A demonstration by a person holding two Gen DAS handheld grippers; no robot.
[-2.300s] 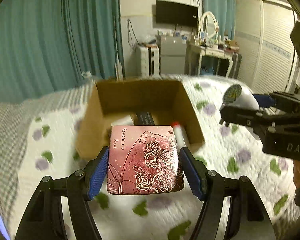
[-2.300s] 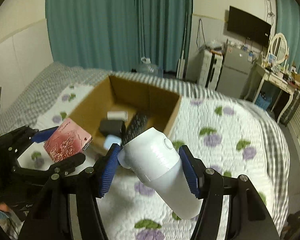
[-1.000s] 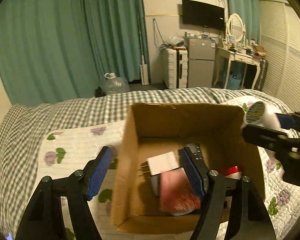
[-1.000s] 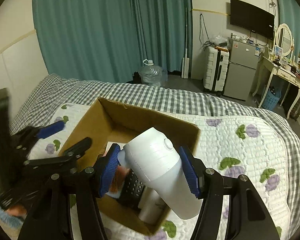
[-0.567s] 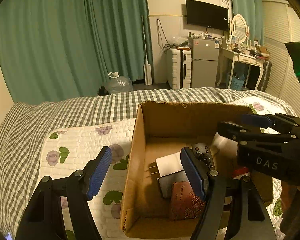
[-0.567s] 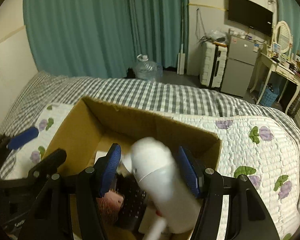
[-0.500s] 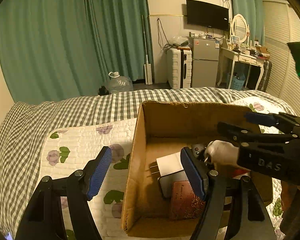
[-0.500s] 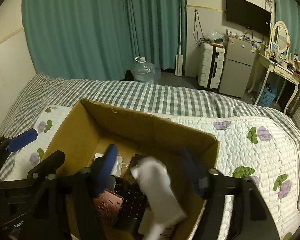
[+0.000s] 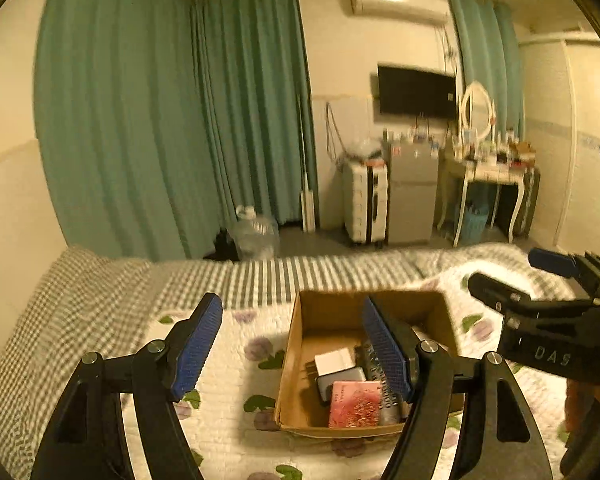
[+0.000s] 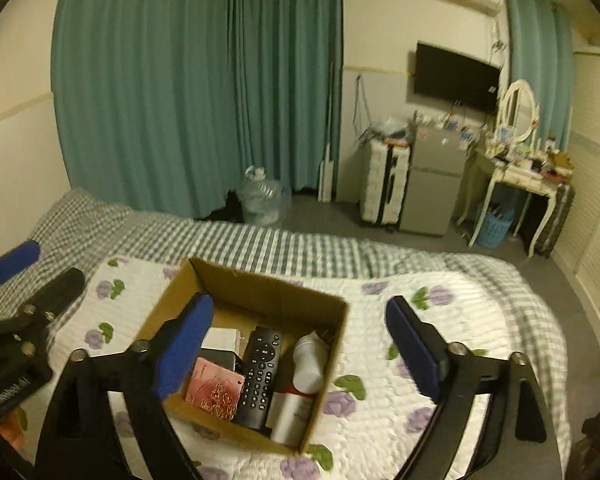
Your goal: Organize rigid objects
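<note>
Matt brown cardboard box (image 10: pixel 327 344), quilted floral cloth bedspread (image 10: pixel 440 344), glossy white plastic bottle (image 10: pixel 309 364), matt black plastic remote (image 10: pixel 260 376)

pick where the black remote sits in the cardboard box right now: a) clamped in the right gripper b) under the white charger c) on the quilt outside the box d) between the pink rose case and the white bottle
d: in the right wrist view the black remote lies inside the cardboard box, with the pink rose case on one side and the white bottle on the other; the right gripper is open and holds nothing.
</note>
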